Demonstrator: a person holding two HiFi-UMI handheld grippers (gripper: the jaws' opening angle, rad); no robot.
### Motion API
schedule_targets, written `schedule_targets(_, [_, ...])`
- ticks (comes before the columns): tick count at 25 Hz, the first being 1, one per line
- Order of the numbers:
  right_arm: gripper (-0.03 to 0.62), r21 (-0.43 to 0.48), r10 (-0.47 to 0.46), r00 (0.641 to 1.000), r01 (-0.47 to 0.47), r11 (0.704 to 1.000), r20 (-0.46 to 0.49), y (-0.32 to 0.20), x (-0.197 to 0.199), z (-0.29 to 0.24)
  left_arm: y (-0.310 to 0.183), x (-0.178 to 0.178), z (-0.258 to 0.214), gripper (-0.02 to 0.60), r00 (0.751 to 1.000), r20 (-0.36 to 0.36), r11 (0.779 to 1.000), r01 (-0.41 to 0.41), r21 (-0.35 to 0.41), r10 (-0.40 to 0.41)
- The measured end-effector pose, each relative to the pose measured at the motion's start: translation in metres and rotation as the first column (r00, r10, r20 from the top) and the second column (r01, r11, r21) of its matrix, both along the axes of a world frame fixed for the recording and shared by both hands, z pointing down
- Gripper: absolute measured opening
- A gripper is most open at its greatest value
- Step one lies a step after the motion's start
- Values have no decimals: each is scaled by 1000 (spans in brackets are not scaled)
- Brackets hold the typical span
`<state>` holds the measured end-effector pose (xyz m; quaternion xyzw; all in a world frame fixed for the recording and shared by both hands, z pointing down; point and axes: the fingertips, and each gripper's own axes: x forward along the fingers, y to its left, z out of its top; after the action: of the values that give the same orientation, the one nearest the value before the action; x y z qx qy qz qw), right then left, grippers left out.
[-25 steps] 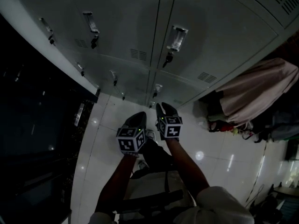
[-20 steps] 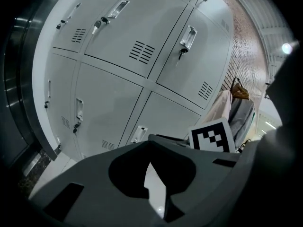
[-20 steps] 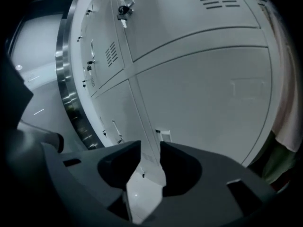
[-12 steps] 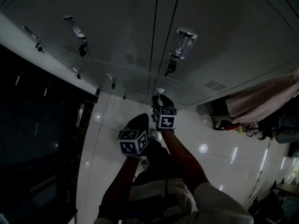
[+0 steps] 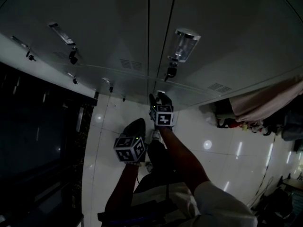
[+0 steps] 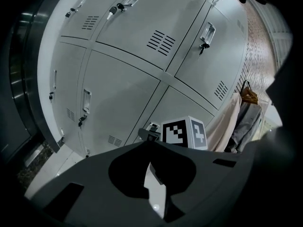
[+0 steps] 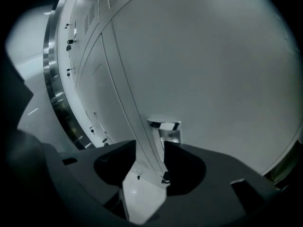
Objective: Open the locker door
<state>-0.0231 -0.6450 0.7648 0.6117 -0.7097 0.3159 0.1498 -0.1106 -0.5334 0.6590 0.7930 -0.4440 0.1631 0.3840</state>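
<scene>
The grey lockers (image 5: pixel 222 27) fill the top of the head view. My right gripper (image 5: pixel 158 99) is stretched out to the lower right locker door (image 5: pixel 194 94), its tips just short of that door's small metal handle (image 5: pixel 161 93). In the right gripper view the jaws (image 7: pixel 150 148) stand open and have just been opening. The handle (image 7: pixel 165 128) sits just beyond the tips, and the door seam runs down between them, with nothing gripped. My left gripper (image 5: pixel 136 124) hangs lower and nearer, over the floor. Its jaws (image 6: pixel 150 145) meet at the tips and hold nothing.
An upper locker's handle with a key (image 5: pixel 181 45) sits above the right gripper, and more handles (image 5: pixel 72 56) line the doors to the left. Pale cloth (image 5: pixel 265 103) hangs at the right. A dark glass-fronted unit (image 5: pixel 38 141) stands at the left on a glossy tiled floor (image 5: pixel 208 145).
My right gripper has moved forward and down to the lower locker's handle. The left gripper has sunk a little and dropped behind it.
</scene>
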Motion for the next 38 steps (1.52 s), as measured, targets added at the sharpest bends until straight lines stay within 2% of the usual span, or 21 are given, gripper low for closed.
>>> schedule_targets(7, [219,49,-7,995,12,999,-103,-2,-1,3,7,-13,6,-2,1000,1,1000,22,-18,-22])
schedule_targets(13, [219,21,-12,993,15,1000,-121,9,-5,3,16,-23,6,-2,999,8,999,33,-21,-32])
schedule_targets(25, [193,43,-47,985,55,998,-168,91,-19,-7,63,-20,0,-2,1000,17,1000,4,-19,-3])
schedule_targets(29, [189,50,-54,984,64,997,-172,116,-16,-7,84,-20,-1,-2,1000,14,1000,-1,-15,1])
schedule_targets(32, [143,57,-59,982,71,996,-182,129,-11,-8,99,-21,0,-2,1000,15,1000,-1,-16,2])
schedule_targets(38, [141,67,-71,982,84,994,-177,149,-6,-9,120,-21,6,-2,1000,21,999,-8,-33,9])
